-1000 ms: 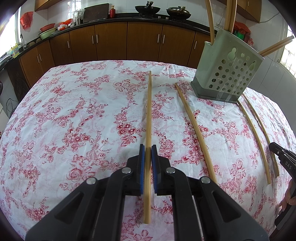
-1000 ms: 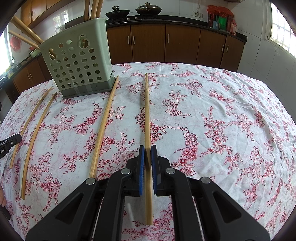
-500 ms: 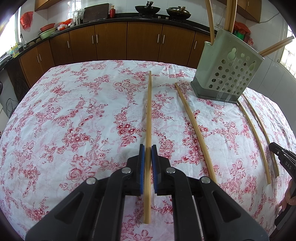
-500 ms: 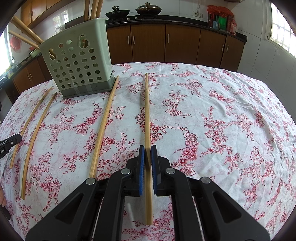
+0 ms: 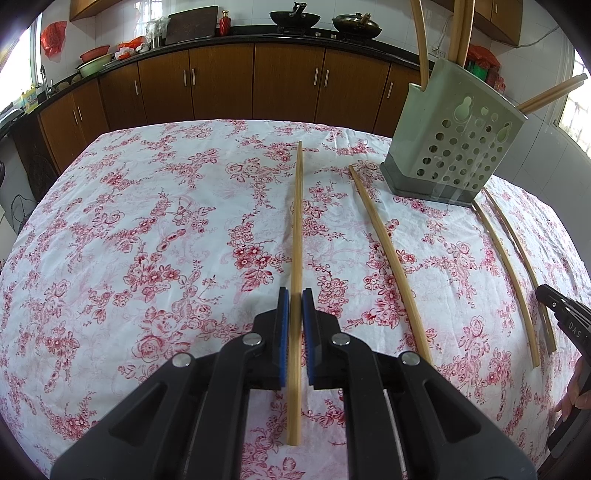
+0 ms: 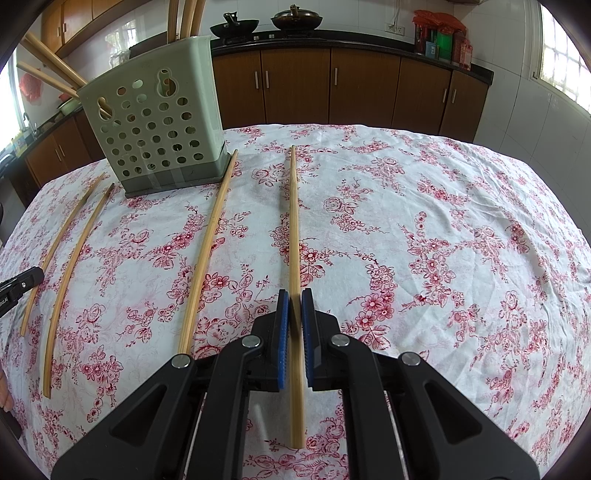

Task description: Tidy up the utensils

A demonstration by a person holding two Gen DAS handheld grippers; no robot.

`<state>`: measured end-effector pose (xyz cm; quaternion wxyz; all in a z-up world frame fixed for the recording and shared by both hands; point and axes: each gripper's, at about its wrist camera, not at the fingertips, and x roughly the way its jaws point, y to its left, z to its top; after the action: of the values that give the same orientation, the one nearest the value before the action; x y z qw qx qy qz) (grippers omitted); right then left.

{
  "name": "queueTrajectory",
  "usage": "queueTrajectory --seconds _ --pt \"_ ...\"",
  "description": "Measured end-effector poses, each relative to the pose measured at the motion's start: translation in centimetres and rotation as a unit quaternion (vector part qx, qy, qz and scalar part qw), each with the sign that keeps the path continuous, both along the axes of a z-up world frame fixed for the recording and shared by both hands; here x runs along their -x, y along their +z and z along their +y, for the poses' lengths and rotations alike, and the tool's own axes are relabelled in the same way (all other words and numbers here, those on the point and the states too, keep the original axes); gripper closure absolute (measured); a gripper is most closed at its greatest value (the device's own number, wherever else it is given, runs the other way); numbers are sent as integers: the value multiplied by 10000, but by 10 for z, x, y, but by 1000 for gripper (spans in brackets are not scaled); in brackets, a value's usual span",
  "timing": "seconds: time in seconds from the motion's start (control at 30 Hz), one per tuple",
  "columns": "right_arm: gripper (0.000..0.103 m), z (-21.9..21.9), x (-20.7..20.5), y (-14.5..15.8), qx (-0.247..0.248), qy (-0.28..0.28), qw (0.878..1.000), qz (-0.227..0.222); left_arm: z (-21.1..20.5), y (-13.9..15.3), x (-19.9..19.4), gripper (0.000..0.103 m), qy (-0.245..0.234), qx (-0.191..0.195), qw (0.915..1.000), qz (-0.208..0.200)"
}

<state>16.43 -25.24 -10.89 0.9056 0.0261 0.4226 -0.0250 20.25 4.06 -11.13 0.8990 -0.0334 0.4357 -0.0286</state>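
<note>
Left gripper (image 5: 295,297) clamped on a chopstick (image 5: 297,206) at frame centre; right gripper (image 6: 294,297) likewise clamped on its chopstick (image 6: 293,221). Wide bare floral cloth (image 5: 129,240) at left of the left view, holder (image 5: 448,144) upper right. Loose chopstick (image 6: 207,251) left of centre. Unchanged from earlier frames.

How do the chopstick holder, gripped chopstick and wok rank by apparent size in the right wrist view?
1. chopstick holder, largest.
2. chopstick in the right gripper: longest, but thin and nearest, so unsure.
3. wok, smallest, farthest.
</note>
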Motion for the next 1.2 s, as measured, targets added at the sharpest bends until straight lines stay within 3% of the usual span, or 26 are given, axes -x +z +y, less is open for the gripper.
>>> queueTrajectory --seconds 0.13,0.33,0.47,0.67,0.97,1.2 --pt "95 0 5 -1 -56 29 10000 -3 -10 1 8 92 -130 -385 9992 -3" --pt "95 -3 11 5 -191 -19 9998 -97 -13 5 13 95 -267 -598 9979 -21" --pt "95 -6 22 39 -242 -63 9976 -651 -5 38 26 95 -242 -377 9978 -481" --pt "95 -9 33 95 -376 -57 9890 -1432 -1 105 37 95 -152 -21 9911 -1320" --pt "96 -10 35 149 -528 75 9751 -2153 3 162 42 95 -214 268 9813 -1893" --pt "95 2 37 198 -847 325 9538 -2864 -9 207 55 95 -483 533 9685 -2383"
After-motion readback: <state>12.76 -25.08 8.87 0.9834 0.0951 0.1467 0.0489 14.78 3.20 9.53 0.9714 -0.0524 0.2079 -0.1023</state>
